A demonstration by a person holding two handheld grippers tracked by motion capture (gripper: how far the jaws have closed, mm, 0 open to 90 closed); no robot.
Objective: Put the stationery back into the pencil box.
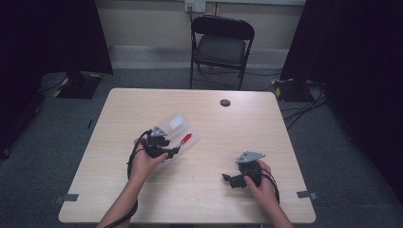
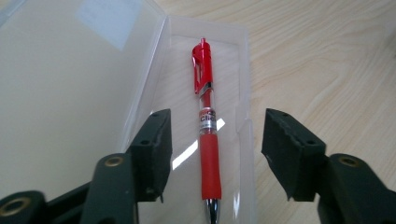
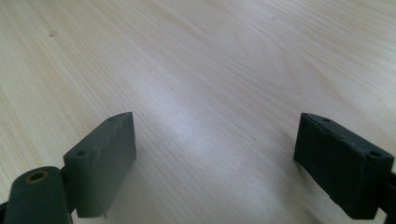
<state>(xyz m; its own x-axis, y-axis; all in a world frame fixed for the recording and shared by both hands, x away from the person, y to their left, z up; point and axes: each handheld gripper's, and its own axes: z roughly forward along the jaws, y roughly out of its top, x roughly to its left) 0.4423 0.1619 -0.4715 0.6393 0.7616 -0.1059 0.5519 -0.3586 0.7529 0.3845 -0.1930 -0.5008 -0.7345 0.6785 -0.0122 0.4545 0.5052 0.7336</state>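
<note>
A red click pen (image 2: 207, 126) lies in the tray half of a clear plastic case (image 2: 236, 42), whose lid (image 2: 70, 84) is folded open beside it. In the high view the pen (image 1: 185, 138) and case (image 1: 172, 124) sit left of the table's middle. My left gripper (image 2: 215, 149) hovers over the pen with its jaws apart on either side; neither pad touches it. From above, the left gripper (image 1: 175, 150) is at the case's near edge. Over bare wood, my right gripper (image 3: 215, 158) stands wide open with nothing between its jaws, at the table's near right (image 1: 228, 179).
The light wooden table (image 1: 214, 118) has a small round cable hole (image 1: 225, 102) near its far edge. Behind the table stands a black folding chair (image 1: 221, 45). Cables lie on the floor at the right.
</note>
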